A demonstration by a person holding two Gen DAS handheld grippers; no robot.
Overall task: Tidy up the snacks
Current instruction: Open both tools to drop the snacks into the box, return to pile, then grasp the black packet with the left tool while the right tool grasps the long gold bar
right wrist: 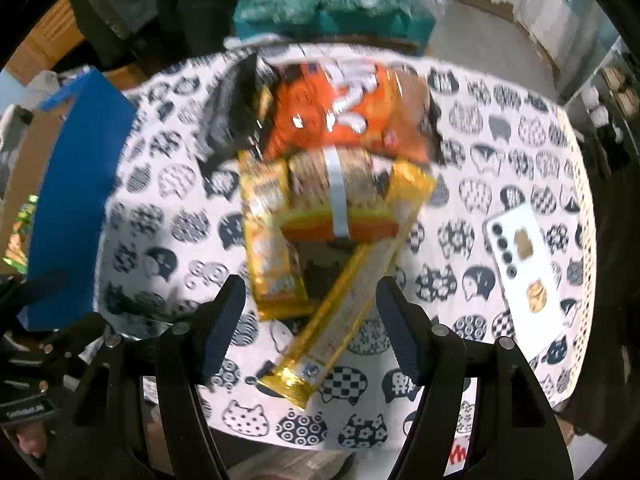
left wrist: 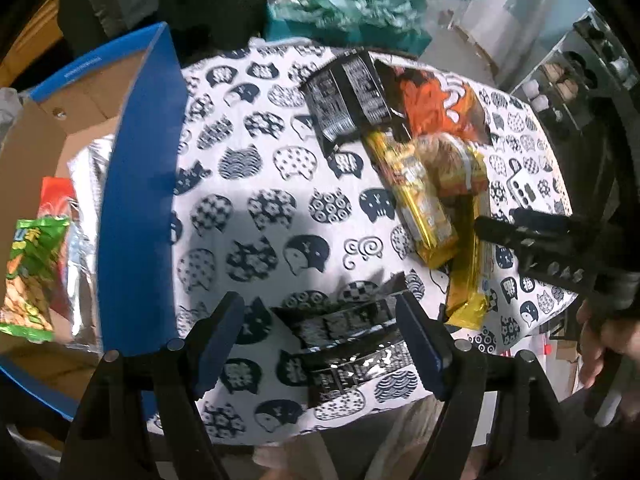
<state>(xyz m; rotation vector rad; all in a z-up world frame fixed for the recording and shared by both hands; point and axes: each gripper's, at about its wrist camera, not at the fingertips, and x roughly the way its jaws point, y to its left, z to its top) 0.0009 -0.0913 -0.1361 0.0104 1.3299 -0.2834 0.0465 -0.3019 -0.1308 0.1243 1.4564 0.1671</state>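
Snacks lie on a round table with a cat-print cloth (left wrist: 260, 208). My left gripper (left wrist: 320, 344) is open, its fingers either side of a black snack packet (left wrist: 352, 336) on the cloth. Farther off lie another black packet (left wrist: 346, 96), an orange bag (right wrist: 344, 116), a biscuit pack (right wrist: 340, 200) and two gold packets (right wrist: 272, 248) (right wrist: 348, 308). My right gripper (right wrist: 310, 332) is open above the long gold packet, not touching it that I can tell. It also shows in the left wrist view (left wrist: 532, 240).
A blue-edged cardboard box (left wrist: 136, 200) stands at the table's left, holding a green snack bag (left wrist: 28, 276) and foil packs. A white phone (right wrist: 520, 256) lies at the table's right. A teal plastic bag (left wrist: 348, 12) sits beyond the far edge.
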